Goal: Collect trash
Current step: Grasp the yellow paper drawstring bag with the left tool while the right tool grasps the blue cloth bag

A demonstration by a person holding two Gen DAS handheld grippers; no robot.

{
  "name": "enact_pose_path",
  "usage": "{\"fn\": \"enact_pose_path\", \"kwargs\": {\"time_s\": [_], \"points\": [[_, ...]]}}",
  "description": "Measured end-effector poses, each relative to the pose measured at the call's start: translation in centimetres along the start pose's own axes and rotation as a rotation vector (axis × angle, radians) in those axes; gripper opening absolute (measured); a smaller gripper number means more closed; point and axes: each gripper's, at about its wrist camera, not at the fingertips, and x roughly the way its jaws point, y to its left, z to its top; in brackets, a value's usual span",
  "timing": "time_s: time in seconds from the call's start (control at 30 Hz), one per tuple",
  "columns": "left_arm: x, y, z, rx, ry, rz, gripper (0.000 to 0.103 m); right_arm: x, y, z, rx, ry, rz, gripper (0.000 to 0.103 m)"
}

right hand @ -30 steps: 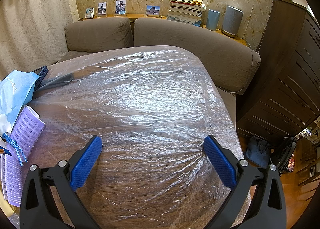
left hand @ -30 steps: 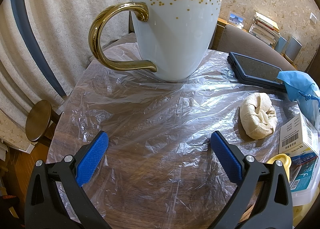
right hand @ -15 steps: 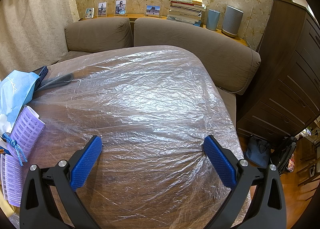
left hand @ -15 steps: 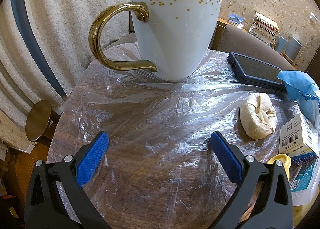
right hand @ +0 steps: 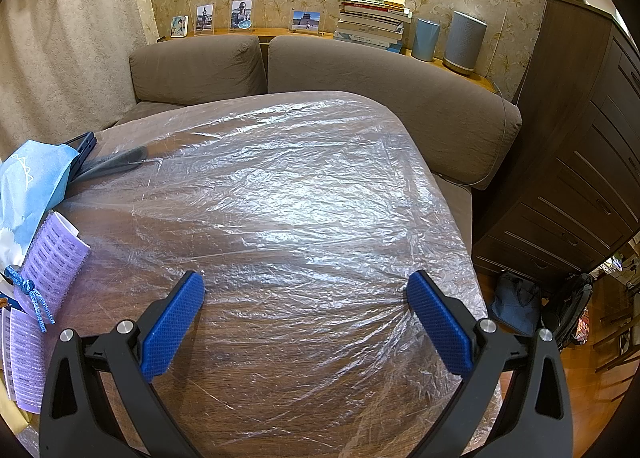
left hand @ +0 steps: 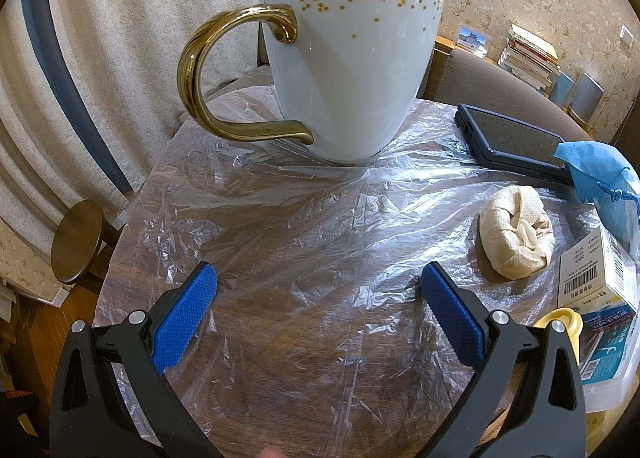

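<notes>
A crumpled beige paper towel wad (left hand: pixel 516 232) lies on the plastic-covered wooden table (left hand: pixel 304 250), to the right of and ahead of my left gripper (left hand: pixel 318 278). The left gripper is open and empty, low over the table, facing a large white mug (left hand: pixel 352 58) with a gold handle and gold dots. My right gripper (right hand: pixel 306 282) is open and empty over a bare stretch of the plastic sheet (right hand: pixel 280 186). The paper wad is not in the right wrist view.
A dark tablet (left hand: pixel 512 142), a blue drawstring pouch (left hand: pixel 600 174), a white medicine box (left hand: pixel 600 274) and a yellow cap (left hand: pixel 562 320) crowd the table's right side. Purple hair rollers (right hand: pixel 52 254) and the blue pouch (right hand: pixel 32 182) lie left of the right gripper. A brown sofa (right hand: pixel 360 78) and a dark cabinet (right hand: pixel 580 138) stand beyond.
</notes>
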Motion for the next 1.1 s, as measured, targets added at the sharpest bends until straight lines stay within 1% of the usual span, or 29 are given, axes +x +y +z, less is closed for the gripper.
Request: {"fn": "enact_pose_path", "kwargs": {"time_s": [0.17, 0.23, 0.27, 0.3, 0.37, 0.4, 0.43, 0.47, 0.53, 0.57, 0.63, 0.67, 0.7, 0.77, 0.8, 0.83, 0.87, 0.9, 0.93, 0.97, 1.1], "points": [[-0.1, -0.1, -0.2, 0.023, 0.003, -0.013, 0.102, -0.5, 0.0, 0.7, -0.004, 0.006, 0.005, 0.099], [-1.3, 0.4, -0.3, 0.025, -0.009, -0.016, 0.102, -0.5, -0.2, 1.0, 0.021, 0.026, 0.0, 0.099], [-2.2, 0.4, -0.5, 0.029, -0.047, -0.015, 0.102, -0.9, -0.6, 1.3, 0.037, 0.019, 0.008, 0.099], [-3.9, 0.2, -0.6, 0.048, -0.095, -0.014, 0.102, -1.7, -0.9, 1.6, 0.058, 0.0, 0.021, 0.099], [-8.1, -0.7, -1.2, 0.121, -0.214, 0.016, 0.102, -3.5, -0.6, 2.2, 0.067, -0.041, 0.016, 0.099], [-10.7, -1.6, -1.9, 0.164, -0.284, 0.01, 0.102, -4.8, -0.1, 2.7, 0.051, -0.069, 0.015, 0.099], [-12.4, -2.1, -2.3, 0.193, -0.323, -0.016, 0.102, -6.1, 0.6, 3.2, 0.029, -0.096, 0.019, 0.099], [-14.3, -3.0, -3.2, 0.233, -0.361, -0.064, 0.102, -7.5, 1.6, 3.7, 0.009, -0.117, 0.036, 0.099], [-17.3, -5.4, -5.4, 0.327, -0.406, -0.186, 0.102, -9.0, 3.5, 4.8, -0.016, -0.136, 0.101, 0.099], [-18.3, -6.8, -6.7, 0.374, -0.414, -0.237, 0.102, -9.7, 4.8, 5.7, -0.026, -0.142, 0.16, 0.099], [-19.2, -9.7, -9.1, 0.433, -0.415, -0.333, 0.102, -10.1, 7.2, 7.1, -0.034, -0.129, 0.249, 0.099], [-19.3, -11.1, -10.2, 0.468, -0.399, -0.361, 0.102, -9.9, 8.7, 7.9, -0.042, -0.109, 0.293, 0.099], [-19.1, -12.6, -11.0, 0.501, -0.389, -0.368, 0.102, -9.5, 10.1, 8.6, -0.052, -0.086, 0.321, 0.099], [-18.2, -16.0, -13.1, 0.591, -0.377, -0.325, 0.102, -8.1, 13.1, 9.7, -0.071, -0.028, 0.348, 0.099], [-18.1, -16.5, -13.3, 0.609, -0.376, -0.313, 0.102, -7.4, 14.1, 10.0, -0.074, -0.002, 0.357, 0.099], [-17.9, -17.7, -13.9, 0.631, -0.373, -0.306, 0.102, -6.3, 15.4, 10.5, -0.072, 0.043, 0.364, 0.099], [-17.6, -18.5, -14.2, 0.647, -0.364, -0.312, 0.102, -5.5, 16.2, 10.8, -0.068, 0.073, 0.374, 0.099], [-17.1, -18.8, -14.3, 0.653, -0.351, -0.309, 0.102, -4.3, 17.2, 11.1, -0.057, 0.112, 0.39, 0.099], [-16.5, -19.4, -14.4, 0.651, -0.331, -0.289, 0.102, -3.3, 17.8, 11.3, -0.041, 0.144, 0.391, 0.099], [-16.0, -19.5, -14.3, 0.651, -0.317, -0.287, 0.102, -2.5, 18.2, 11.5, -0.022, 0.177, 0.394, 0.099], [-15.1, -19.7, -14.2, 0.627, -0.292, -0.282, 0.102, -0.2, 19.1, 11.0, 0.021, 0.265, 0.437, 0.099]]}}
